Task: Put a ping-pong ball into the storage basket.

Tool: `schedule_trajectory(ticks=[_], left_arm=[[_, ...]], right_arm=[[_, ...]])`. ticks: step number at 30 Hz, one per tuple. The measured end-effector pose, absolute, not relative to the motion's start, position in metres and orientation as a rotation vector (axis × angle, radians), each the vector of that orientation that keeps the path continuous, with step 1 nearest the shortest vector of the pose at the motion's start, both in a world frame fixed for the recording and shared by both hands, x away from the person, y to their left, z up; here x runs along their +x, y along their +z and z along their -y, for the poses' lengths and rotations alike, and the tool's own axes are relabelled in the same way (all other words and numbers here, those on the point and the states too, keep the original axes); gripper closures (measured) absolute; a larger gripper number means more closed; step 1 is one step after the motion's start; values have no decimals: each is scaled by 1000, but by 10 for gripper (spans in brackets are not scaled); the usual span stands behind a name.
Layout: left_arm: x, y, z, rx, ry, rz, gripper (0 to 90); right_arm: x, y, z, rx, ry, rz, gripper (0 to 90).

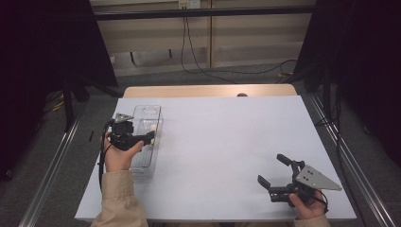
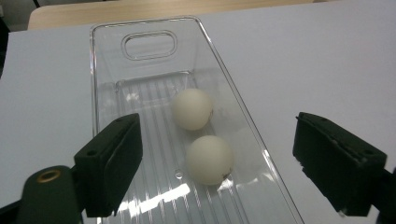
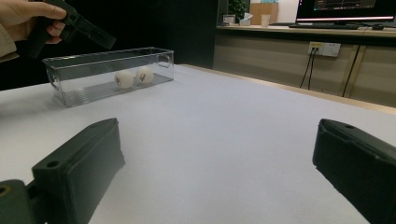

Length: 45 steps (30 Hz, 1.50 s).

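White table (image 1: 227, 142) in a dim room
One clear tray (image 2: 109, 56), two balls (image 2: 192, 108); both grippers, left (image 2: 217, 163) and right (image 3: 215, 172), gape empty

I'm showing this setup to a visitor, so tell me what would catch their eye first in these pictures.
Most striking are the two white balls lying close together in the clear plastic bin at the table's left side. The left gripper hangs just above them, jaws apart with nothing between them. At the near right corner of the white table, the right gripper is held open, holding nothing.
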<state>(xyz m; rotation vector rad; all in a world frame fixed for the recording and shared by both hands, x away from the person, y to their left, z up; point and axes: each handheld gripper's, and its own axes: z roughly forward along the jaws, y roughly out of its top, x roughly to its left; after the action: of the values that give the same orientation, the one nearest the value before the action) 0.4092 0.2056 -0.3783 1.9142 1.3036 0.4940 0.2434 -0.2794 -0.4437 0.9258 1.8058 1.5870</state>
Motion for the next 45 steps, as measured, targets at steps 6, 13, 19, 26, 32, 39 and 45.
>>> schedule_trajectory(ticks=[6, 13, 19, 26, 32, 39, 45], left_arm=[[404, -376, -204, 1898, 518, -1272, 102], [396, -378, -204, 1854, 531, -1223, 56], [389, -379, -204, 1839, 533, -1192, 43], [381, -381, -204, 1819, 529, -1132, 36], [375, -385, -203, 1814, 532, -1106, 36], [367, -387, -201, 1821, 543, -1052, 36], [361, -390, -200, 1811, 543, -1035, 36]], right_arm=[[243, -444, 280, 928, 1591, -1803, 8], [243, -444, 280, 929, 1590, -1803, 8], [243, -444, 280, 931, 1593, -1802, 8], [243, -444, 280, 930, 1594, -1802, 8], [243, -443, 280, 931, 1595, -1802, 8], [243, -443, 279, 928, 1598, -1801, 8], [243, -443, 279, 932, 1601, -1799, 8]])
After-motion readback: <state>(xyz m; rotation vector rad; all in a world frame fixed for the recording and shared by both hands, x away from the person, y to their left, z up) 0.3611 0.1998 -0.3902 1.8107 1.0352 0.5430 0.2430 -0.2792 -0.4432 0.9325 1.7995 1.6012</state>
